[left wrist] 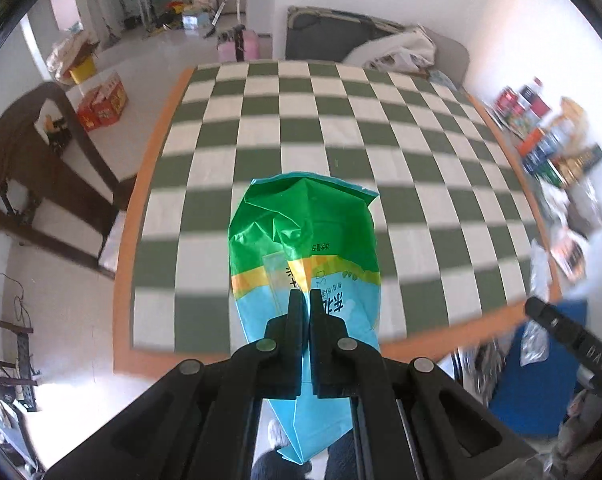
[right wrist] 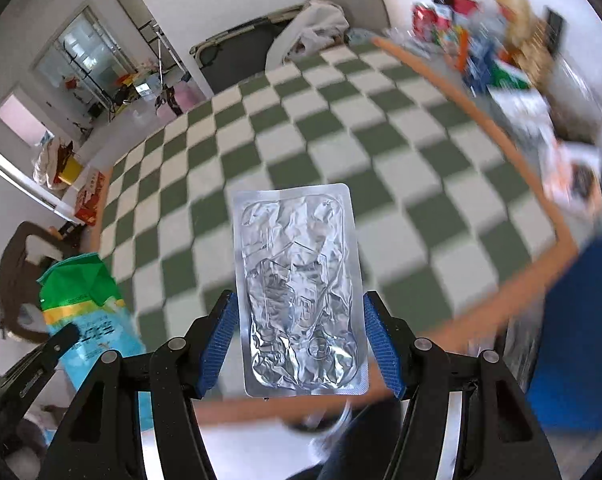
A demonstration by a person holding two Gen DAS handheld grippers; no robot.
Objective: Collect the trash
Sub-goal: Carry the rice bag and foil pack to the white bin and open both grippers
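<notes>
My left gripper is shut on a green, yellow and light-blue snack bag, held over the near edge of the checkered table. The same bag shows at the left of the right wrist view. My right gripper has its blue-padded jaws wide apart. A flat silver foil packet is between them, free of both pads, over the table's near edge; the view is blurred.
A blue bin stands at the table's near right corner, also in the right wrist view. Boxes, cans and packets pile along the table's right side. A dark wooden chair stands left of the table.
</notes>
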